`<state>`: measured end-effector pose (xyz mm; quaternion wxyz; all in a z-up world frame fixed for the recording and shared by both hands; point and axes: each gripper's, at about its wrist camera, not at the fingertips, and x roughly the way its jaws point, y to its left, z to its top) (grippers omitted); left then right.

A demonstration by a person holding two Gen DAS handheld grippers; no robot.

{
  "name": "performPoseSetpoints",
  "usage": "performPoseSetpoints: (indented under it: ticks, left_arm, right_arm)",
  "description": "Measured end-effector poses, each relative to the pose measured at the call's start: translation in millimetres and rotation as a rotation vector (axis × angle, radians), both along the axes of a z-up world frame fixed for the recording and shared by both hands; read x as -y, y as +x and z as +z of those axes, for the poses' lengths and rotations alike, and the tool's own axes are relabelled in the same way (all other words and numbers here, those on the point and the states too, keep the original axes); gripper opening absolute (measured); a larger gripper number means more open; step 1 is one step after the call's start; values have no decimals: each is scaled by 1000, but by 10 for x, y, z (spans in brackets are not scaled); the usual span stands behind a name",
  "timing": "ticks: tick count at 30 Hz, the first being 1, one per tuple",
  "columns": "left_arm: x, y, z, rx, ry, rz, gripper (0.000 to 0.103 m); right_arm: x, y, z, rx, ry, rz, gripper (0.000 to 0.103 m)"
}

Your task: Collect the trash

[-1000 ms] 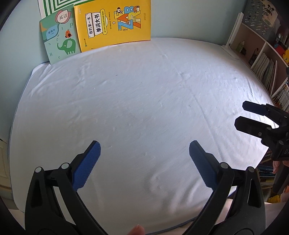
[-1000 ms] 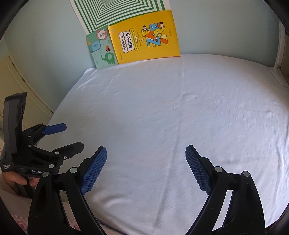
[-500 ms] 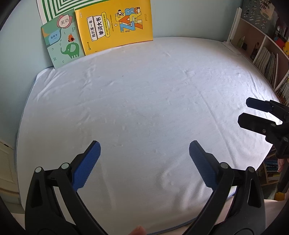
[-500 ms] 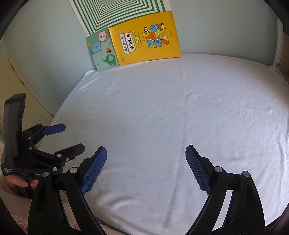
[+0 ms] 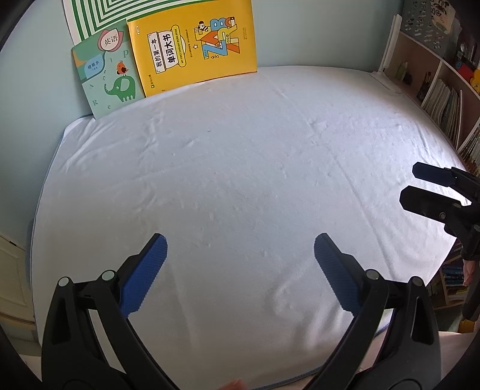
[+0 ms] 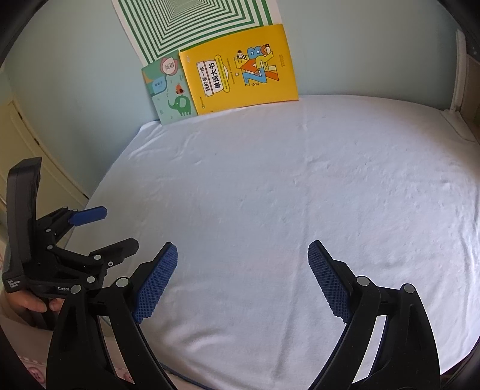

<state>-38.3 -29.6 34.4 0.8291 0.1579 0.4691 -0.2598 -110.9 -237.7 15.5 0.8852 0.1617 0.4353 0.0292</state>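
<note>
Left gripper [image 5: 240,255]: jaws spread wide, blue ribbed pads facing each other, nothing between them; it hangs above the near part of a white sheet [image 5: 240,180]. Right gripper [image 6: 243,264]: jaws likewise spread wide and empty, above the same sheet. In the right wrist view the left gripper shows at the lower left, gripped from below by a hand [image 6: 30,301]; in the left wrist view the right gripper shows at the far right edge, jaws parted, over the sheet's right border. Sheet: white, lightly creased, covering what looks like a mattress, with a blue edge showing at the near rim; whether it is a bed or a padded surface cannot be told. Trash: no piece of it can be made out anywhere on the sheet in either view. Far end, leaning upright on a pale blue-green wall [image 6: 360,45]: yellow book [image 5: 195,45] with "ABC" lettering and Chinese title; beside it on its left and partly behind it, green notebook [image 5: 111,81] with an elephant and a bird; behind both, a green-and-white striped board [image 6: 195,24]. Right of the sheet: bookshelf [image 5: 441,90] with rows of books. Left of the sheet: cream cabinet [image 6: 36,156].
</note>
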Motion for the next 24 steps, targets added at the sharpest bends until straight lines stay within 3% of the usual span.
performPoseSetpoints:
  ticks: [24]
  left_arm:
    - [36,-39,60,35,-19,-6,96]
  right_arm:
    - [42,-15,31,9,-2,-2,88]
